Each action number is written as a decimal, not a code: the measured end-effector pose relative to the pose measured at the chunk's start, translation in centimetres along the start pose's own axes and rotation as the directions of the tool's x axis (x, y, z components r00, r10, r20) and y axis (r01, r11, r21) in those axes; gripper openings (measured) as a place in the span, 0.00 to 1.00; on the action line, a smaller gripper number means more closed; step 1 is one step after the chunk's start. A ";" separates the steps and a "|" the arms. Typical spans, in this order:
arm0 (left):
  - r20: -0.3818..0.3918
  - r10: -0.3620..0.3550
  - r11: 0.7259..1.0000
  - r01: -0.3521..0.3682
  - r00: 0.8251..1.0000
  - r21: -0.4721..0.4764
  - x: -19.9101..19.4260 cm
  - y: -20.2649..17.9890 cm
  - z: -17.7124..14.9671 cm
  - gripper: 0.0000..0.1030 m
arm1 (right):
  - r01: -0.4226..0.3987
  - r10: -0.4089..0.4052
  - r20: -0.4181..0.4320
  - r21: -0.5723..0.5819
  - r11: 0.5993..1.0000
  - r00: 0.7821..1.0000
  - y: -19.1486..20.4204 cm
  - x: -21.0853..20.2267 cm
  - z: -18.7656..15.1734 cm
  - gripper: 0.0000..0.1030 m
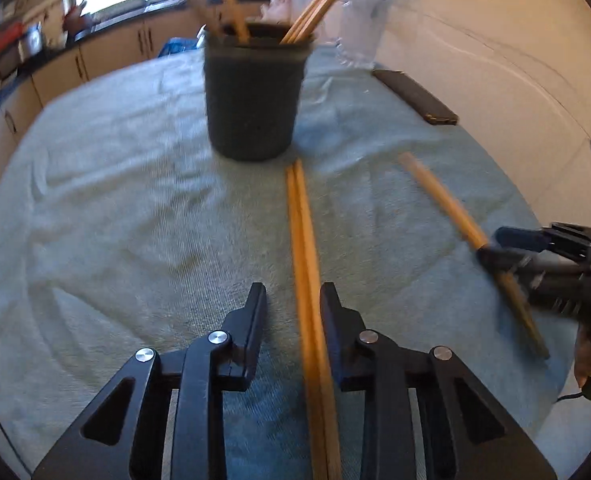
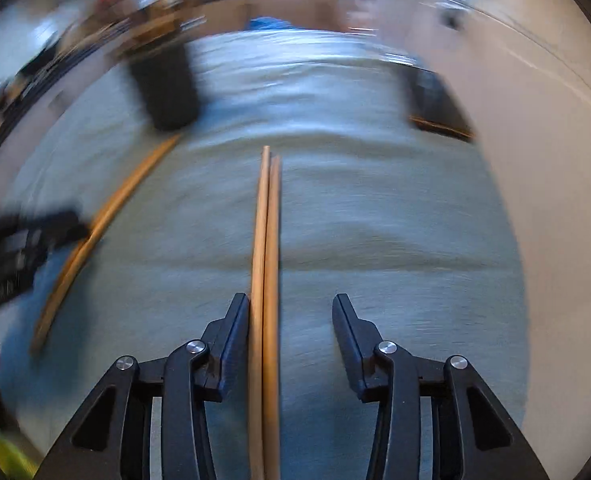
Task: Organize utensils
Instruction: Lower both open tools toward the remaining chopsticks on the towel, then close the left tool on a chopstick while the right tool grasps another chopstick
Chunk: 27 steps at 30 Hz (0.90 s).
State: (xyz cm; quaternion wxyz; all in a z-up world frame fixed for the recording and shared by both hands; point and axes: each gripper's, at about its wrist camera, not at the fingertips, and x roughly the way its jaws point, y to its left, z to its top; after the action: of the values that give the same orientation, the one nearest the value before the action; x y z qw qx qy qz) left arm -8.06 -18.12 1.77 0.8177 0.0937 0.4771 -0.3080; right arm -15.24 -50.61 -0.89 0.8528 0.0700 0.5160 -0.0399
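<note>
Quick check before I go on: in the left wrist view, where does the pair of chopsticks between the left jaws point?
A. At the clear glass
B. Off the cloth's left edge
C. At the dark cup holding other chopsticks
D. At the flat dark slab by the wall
C: the chopstick pair lies on the cloth with its far end at the foot of the dark cup.

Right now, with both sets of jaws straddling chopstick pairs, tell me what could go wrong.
1. The left pair sits off-centre, near the right-hand jaw, so closing may nudge or split it.
2. The right pair hugs the left-hand jaw: same risk.
3. The dark holder already bristles with sticks and could tip during insertion.
</note>
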 end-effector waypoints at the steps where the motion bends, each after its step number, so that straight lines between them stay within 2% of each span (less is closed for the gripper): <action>1: 0.002 -0.013 1.000 0.013 1.000 -0.014 0.0 0.4 0.1 0.26 | 0.003 -0.003 0.001 0.042 0.999 1.000 -1.0 -0.1 0.1 0.46; 3: 0.010 -0.012 1.000 0.012 1.000 -0.018 -0.1 0.6 0.0 0.26 | 0.002 -0.004 0.015 0.115 0.993 1.000 -3.0 -0.5 0.1 0.47; 6: 0.022 -0.042 0.998 0.043 0.999 -0.055 -0.3 1.6 0.0 0.26 | 0.004 -0.010 0.037 0.156 0.988 0.999 -4.4 -1.2 -0.2 0.47; 9: 0.028 -0.086 0.990 0.089 0.996 -0.108 -0.5 2.9 0.1 0.26 | -0.016 0.007 0.060 0.154 0.988 0.998 -4.2 -1.7 -0.1 0.49; 12: 0.036 -0.095 0.986 0.099 0.995 -0.134 -0.7 3.9 0.1 0.26 | -0.030 0.020 0.077 0.132 0.991 0.997 -3.2 -2.1 0.1 0.49; 18: 0.033 -0.020 0.994 0.024 0.999 -0.108 -0.8 4.0 0.2 0.20 | -0.068 0.053 0.109 0.141 0.988 0.993 -2.5 -2.3 0.7 0.49; 24: 0.043 -0.068 0.994 0.072 0.997 -0.077 -0.9 2.8 0.6 0.21 | -0.084 0.071 0.110 0.117 0.990 0.991 -1.2 -1.9 1.5 0.49; 27: 0.022 -0.021 0.999 0.022 1.000 -0.047 0.3 2.4 1.1 0.21 | -0.094 0.084 0.099 0.103 0.990 0.992 -0.3 -1.2 1.7 0.49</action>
State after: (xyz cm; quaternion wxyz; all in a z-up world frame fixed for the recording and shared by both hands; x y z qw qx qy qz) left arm -5.72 -16.85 1.79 0.8216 0.0659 0.4763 -0.3063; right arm -14.39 -51.21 0.96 0.8720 0.1370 0.4687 -0.0326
